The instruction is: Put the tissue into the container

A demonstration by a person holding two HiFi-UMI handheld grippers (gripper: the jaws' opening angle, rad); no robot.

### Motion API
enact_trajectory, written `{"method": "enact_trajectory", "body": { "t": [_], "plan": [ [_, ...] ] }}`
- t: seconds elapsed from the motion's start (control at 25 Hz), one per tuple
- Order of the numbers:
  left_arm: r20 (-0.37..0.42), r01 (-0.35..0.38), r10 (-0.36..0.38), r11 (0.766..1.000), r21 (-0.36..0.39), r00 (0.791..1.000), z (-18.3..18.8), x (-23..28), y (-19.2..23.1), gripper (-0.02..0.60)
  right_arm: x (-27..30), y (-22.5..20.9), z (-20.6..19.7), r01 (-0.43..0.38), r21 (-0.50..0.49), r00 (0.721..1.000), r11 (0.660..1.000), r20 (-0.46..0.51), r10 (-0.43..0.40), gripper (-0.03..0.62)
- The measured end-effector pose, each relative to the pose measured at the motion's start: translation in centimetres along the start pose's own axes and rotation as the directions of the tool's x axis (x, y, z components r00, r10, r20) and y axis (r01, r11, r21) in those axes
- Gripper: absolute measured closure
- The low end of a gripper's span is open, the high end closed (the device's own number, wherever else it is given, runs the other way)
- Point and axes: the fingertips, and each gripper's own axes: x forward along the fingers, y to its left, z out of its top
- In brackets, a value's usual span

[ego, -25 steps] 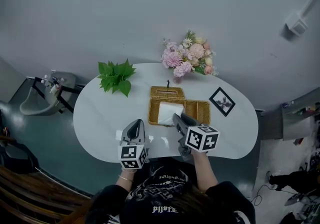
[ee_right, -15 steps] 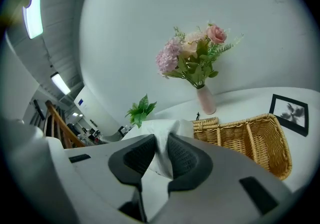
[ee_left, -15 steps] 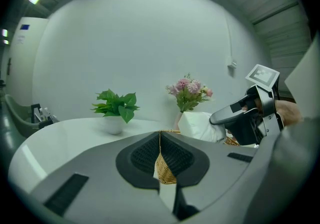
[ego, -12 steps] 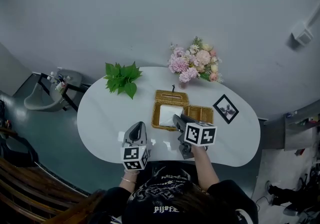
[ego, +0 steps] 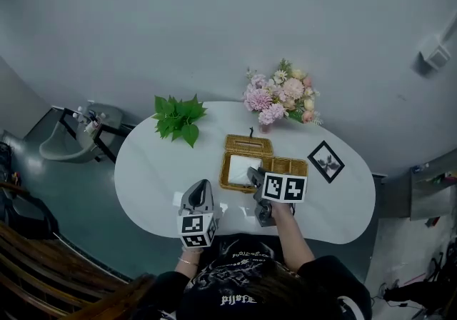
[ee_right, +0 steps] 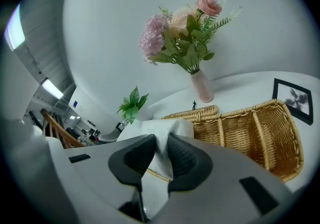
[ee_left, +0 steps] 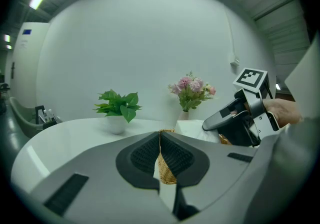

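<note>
The tissue [ee_right: 159, 135] is clamped in the jaws of the right gripper [ee_right: 161, 154], at the left compartment of the basket [ee_right: 252, 130] in the middle of the worktop [ego: 150, 176]. It is best lowered below the rim before the jaws are parted, so that nothing is left draped over the wicker. The other compartments are seen empty. The jaws of the left gripper [ee_left: 160, 140] are together, empty.

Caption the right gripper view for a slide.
Right gripper shut on the white tissue at the wicker basket, pink flowers behind.
</note>
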Motion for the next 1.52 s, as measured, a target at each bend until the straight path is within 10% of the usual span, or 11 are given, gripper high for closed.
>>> {"method": "enact_trajectory", "body": {
  "t": [1.52],
  "plan": [
    [-0.028,0.024,-0.024,1.0,-0.014,0.999,-0.4,2.7,1.0,0.555,5.1,-2.8,-1.9,0.176,0.071,0.965,0.982,-0.208,-0.158,0.49]
  ]
}}
